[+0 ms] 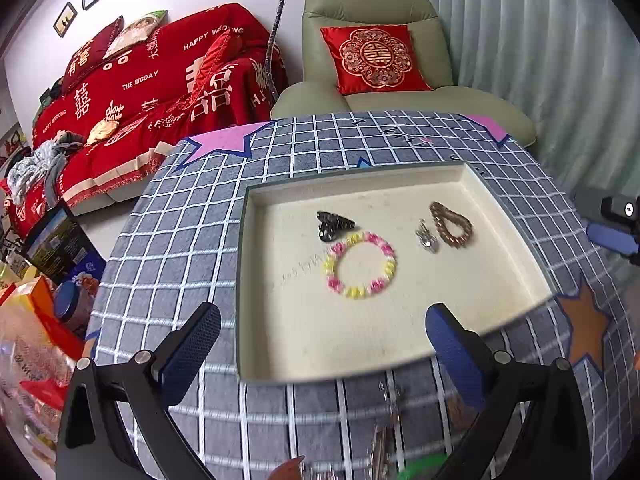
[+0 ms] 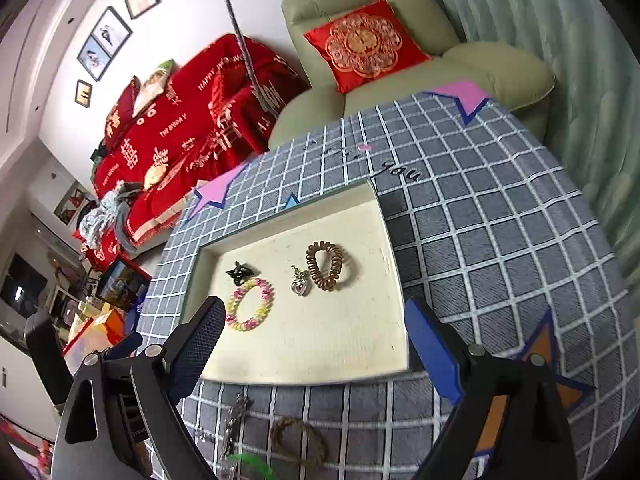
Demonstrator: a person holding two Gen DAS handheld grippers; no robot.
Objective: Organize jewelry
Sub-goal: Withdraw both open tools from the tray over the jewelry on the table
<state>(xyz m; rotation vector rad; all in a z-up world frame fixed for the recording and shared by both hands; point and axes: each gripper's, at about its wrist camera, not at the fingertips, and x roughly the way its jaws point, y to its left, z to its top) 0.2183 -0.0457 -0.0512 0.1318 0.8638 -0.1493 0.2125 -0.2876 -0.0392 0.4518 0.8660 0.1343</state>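
A cream tray (image 1: 472, 178) (image 2: 392, 344) sits on the checked tablecloth. In it lie a black claw clip (image 1: 333, 225) (image 2: 239, 272), a pink and yellow bead bracelet (image 1: 360, 265) (image 2: 250, 305), a silver pendant (image 1: 427, 237) (image 2: 300, 282) and a brown coil hair tie (image 1: 452, 225) (image 2: 326, 266). My left gripper (image 1: 322, 344) is open and empty above the tray's near edge. My right gripper (image 2: 314, 344) is open and empty over the tray's near side. On the cloth in front lie a brown braided bracelet (image 2: 298, 442), a silver chain (image 2: 236, 420) and a green item (image 2: 250, 464).
The grey checked cloth (image 1: 192, 240) with star patches covers a round table. A green armchair (image 1: 372, 12) with a red cushion and a red-covered sofa (image 1: 152, 92) stand behind. Boxes and bags (image 1: 52, 280) crowd the floor at left. Curtains (image 1: 540, 40) hang at right.
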